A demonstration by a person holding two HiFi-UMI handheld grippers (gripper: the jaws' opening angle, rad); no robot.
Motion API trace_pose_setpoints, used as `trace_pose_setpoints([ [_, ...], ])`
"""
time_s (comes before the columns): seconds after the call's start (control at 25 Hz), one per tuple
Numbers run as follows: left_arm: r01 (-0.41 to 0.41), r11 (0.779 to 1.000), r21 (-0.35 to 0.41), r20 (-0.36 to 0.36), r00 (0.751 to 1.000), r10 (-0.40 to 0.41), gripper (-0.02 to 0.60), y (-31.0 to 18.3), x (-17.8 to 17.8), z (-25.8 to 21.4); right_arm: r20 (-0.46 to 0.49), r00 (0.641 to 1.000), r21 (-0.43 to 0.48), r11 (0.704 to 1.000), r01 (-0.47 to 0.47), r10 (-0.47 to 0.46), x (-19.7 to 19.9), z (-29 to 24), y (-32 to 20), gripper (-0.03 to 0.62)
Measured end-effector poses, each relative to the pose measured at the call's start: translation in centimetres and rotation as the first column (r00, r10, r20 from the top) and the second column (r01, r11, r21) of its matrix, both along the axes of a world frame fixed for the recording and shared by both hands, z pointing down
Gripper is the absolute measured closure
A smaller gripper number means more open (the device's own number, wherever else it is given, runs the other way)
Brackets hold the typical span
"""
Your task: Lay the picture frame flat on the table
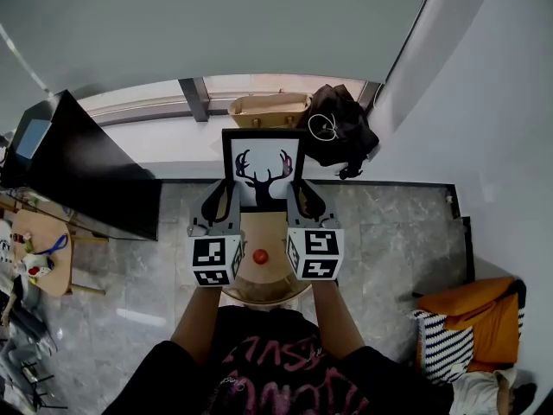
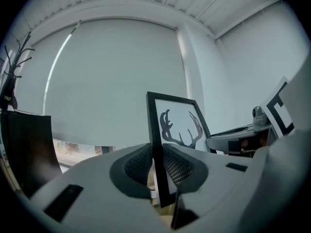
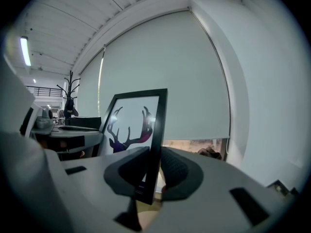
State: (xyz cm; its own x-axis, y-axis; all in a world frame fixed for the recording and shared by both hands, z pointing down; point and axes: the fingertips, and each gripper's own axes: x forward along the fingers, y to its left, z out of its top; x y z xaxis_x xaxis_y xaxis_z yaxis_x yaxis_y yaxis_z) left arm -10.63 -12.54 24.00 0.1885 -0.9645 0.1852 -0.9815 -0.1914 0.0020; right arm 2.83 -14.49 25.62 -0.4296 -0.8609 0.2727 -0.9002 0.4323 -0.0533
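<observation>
Your forearms reach out over a small round wooden bench (image 1: 278,294), each hand carrying a tool with a marker cube. On the bench, between the two cubes, sits a small red object (image 1: 260,256). At the far edge of the bench the picture frame (image 1: 262,173) is upright, its deer-antler print facing you.

Your left tool (image 1: 219,204) is clamped on the frame's left rail, and its own view shows both ribbed pads pressed against the black edge (image 2: 156,166). Your right tool (image 1: 304,201) grips the right rail the same way, jaws closed on the moulding (image 3: 150,171). Whether the frame's bottom edge rests on the bench or hangs just above it cannot be told.

So the two-sided grasp looks done, while the laying down has not begun. What seems left is to tip the frame over, lower it onto the bench top and let go. If you tip it toward yourself, it would likely land on the red object.
</observation>
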Motion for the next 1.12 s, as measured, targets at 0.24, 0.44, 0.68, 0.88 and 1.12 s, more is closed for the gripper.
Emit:
trace_pose_setpoints([
  [0.24, 0.002, 1.0, -0.023, 0.001, 1.0, -0.002, 0.511, 0.5, -0.1, 1.1, -0.001, 1.0, -0.028, 1.0, 0.003, -0.003, -0.1, 1.2, 0.5, 0.513],
  [0.44, 0.007, 0.999, -0.045, -0.002, 1.0, -0.007, 0.511, 1.1, -0.1, 2.1, -0.005, 1.0, -0.05, 0.999, 0.008, -0.009, -0.1, 2.2, 1.0, 0.513],
  [0.68, 0.01, 0.997, -0.078, -0.005, 1.0, -0.011, 0.511, 1.6, 0.0, 3.7, -0.012, 1.0, -0.084, 0.996, 0.013, -0.014, -0.1, 3.9, 1.5, 0.513],
  [0.88, 0.012, 0.995, -0.103, -0.011, 1.0, -0.013, 0.511, 2.3, 0.0, 5.1, -0.017, 1.0, -0.112, 0.994, 0.014, -0.016, 0.0, 5.3, 2.3, 0.513],
  [1.12, 0.015, 0.991, -0.136, -0.013, 1.0, -0.017, 0.511, 2.6, -0.1, 6.7, -0.023, 1.0, -0.147, 0.989, 0.014, -0.017, -0.1, 7.0, 2.6, 0.513],
])
